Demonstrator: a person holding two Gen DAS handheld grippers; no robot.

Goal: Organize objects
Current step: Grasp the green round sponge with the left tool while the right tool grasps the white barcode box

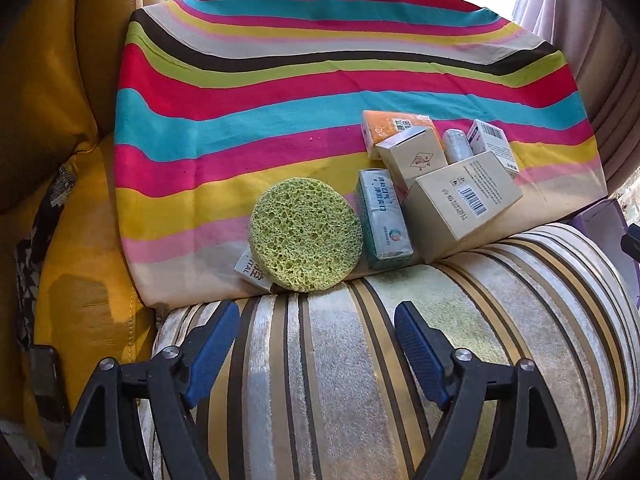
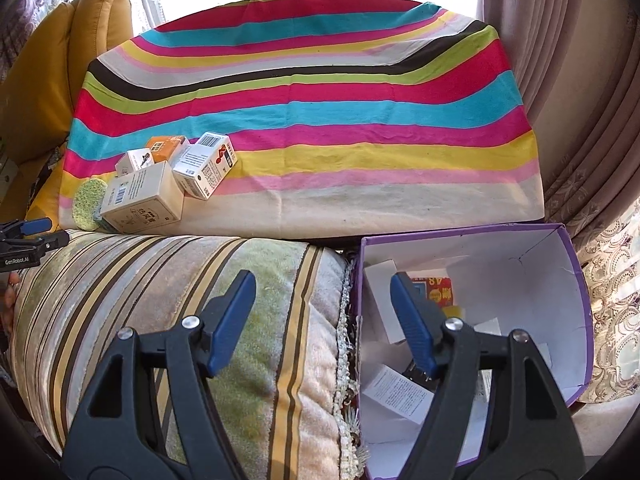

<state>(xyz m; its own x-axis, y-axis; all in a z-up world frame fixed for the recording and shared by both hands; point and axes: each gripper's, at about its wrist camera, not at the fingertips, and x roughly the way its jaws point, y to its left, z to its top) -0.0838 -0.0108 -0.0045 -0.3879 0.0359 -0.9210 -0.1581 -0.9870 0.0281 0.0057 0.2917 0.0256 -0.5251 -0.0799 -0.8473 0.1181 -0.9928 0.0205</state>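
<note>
Cloth was striped, holding the pile near its front edge | purple box sat right, partly filled | beige carton looked light, stiff, grab its flat sides | sponge was soft, squishy | left gripper and right gripper both gaped wide, holding nothing

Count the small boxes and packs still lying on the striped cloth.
7 visible: orange pack, small beige box, silver pack, white barcode box, large beige box, green pack, one part-hidden under the sponge. More may be hidden.
</note>
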